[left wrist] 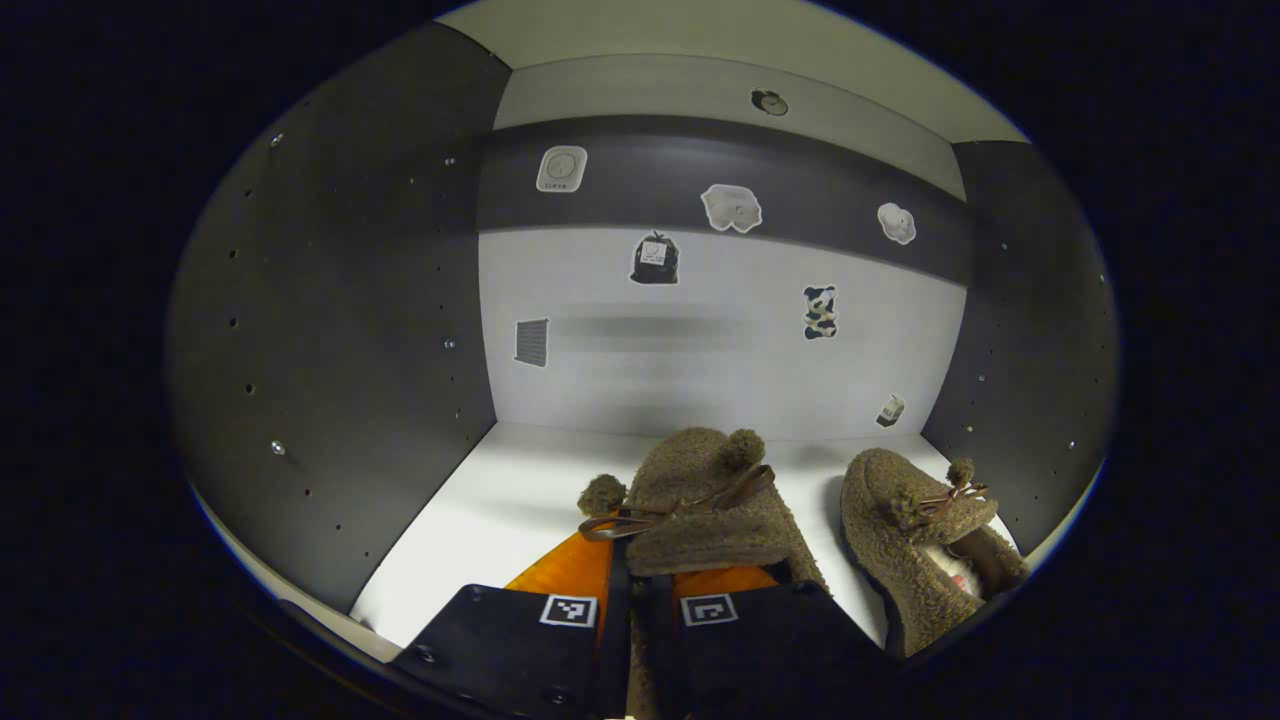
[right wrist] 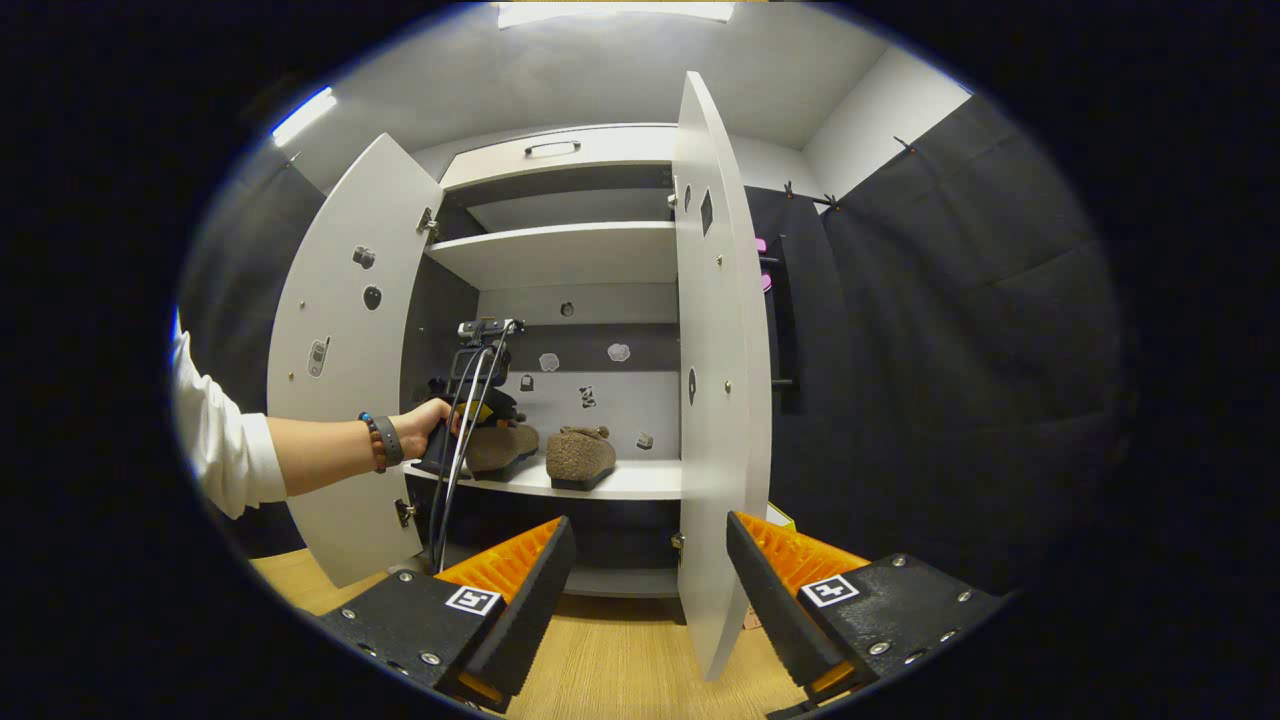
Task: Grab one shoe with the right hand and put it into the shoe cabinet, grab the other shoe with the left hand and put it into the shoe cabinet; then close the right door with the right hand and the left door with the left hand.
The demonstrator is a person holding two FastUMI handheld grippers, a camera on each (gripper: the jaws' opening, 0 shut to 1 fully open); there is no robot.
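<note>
Two brown fuzzy shoes are in the cabinet. In the left gripper view my left gripper (left wrist: 650,562) is shut on the heel of one shoe (left wrist: 700,495), low over the white shelf (left wrist: 500,500). The other shoe (left wrist: 915,540) lies just to its right, apart from it. In the right gripper view my right gripper (right wrist: 645,575) stands open and holds nothing, outside the cabinet, with the edge of the open right door (right wrist: 712,400) in line between its fingers. That view also shows a hand holding the left gripper (right wrist: 470,400) at the held shoe (right wrist: 503,448), beside the second shoe (right wrist: 580,455).
The left door (right wrist: 340,380) is swung wide open, behind a white-sleeved forearm (right wrist: 300,450). Dark side walls (left wrist: 330,350) close in the compartment, with an upper shelf (right wrist: 560,255) and a drawer (right wrist: 552,150) above. A wooden floor (right wrist: 620,660) lies below the right gripper.
</note>
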